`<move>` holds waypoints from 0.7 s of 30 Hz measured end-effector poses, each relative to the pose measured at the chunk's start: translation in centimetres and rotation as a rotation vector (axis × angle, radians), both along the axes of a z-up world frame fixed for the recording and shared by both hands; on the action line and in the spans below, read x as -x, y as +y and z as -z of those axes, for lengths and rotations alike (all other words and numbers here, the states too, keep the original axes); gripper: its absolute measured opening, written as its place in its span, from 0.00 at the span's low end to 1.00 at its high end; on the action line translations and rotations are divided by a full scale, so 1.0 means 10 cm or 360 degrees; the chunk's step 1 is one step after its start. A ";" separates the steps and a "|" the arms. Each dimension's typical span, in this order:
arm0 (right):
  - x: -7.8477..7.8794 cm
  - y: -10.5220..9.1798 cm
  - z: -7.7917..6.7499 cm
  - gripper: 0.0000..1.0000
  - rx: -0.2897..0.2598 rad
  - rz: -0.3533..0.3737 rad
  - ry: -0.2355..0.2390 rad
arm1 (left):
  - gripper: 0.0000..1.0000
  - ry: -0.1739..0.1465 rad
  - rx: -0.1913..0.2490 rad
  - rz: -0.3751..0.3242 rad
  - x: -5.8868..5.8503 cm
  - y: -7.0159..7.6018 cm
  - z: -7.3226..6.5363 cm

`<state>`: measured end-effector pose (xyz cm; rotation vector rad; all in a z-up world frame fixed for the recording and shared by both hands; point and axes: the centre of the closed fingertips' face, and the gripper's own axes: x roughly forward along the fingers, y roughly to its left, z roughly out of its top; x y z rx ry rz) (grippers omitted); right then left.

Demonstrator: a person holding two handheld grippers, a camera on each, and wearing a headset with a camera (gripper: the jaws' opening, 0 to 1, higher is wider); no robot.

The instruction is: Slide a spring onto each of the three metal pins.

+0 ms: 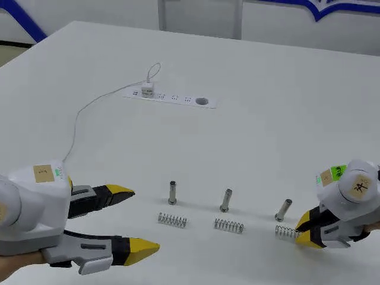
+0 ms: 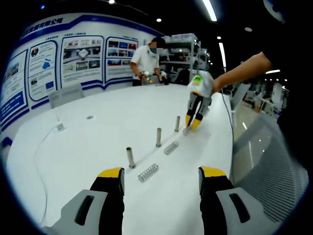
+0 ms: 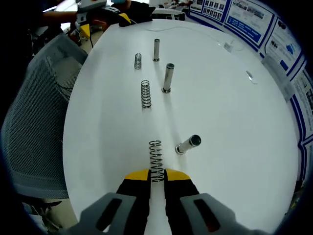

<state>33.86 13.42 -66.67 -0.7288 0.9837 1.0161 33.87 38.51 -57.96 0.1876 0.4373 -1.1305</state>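
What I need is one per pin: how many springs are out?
3 springs: the left spring before the left pin, the middle spring before the middle pin, the right spring by the right pin, pinched in the right gripper.

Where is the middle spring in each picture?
Head view: the middle spring lies low in the centre, just below the middle pin.
Left gripper view: the spring lies near the centre, right of that pin.
Right gripper view: the spring lies above the centre, left of that pin.
Shared landmark: the upright middle pin beside it.
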 end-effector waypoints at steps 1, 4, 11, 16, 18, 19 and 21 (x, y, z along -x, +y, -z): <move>0.00 -0.01 -0.01 0.11 -0.0001 0.0002 -0.0001 | 0.63 -0.0001 0.0002 0.0003 0.00 -0.01 0.00; 0.04 -0.01 -0.06 0.11 -0.0004 0.0001 -0.0009 | 0.63 -0.0011 0.0008 0.0015 0.01 -0.03 -0.02; 0.09 0.04 -0.23 0.11 -0.0015 -0.0028 -0.0049 | 0.62 -0.0038 0.0012 0.0051 0.02 -0.09 -0.06; 0.13 0.18 -0.38 0.11 -0.0056 -0.0068 -0.0084 | 0.62 -0.0067 -0.0008 0.0099 0.05 -0.15 -0.08; 0.14 0.23 -0.43 0.11 -0.0057 -0.0098 -0.0099 | 0.62 -0.0075 -0.0007 0.0111 0.06 -0.17 -0.10; 0.15 0.25 -0.45 0.11 -0.0056 -0.0109 -0.0104 | 0.62 -0.0078 -0.0003 0.0114 0.06 -0.19 -0.11; 0.16 0.30 -0.49 0.11 -0.0063 -0.0124 -0.0112 | 0.61 -0.0083 0.0004 0.0122 0.08 -0.22 -0.12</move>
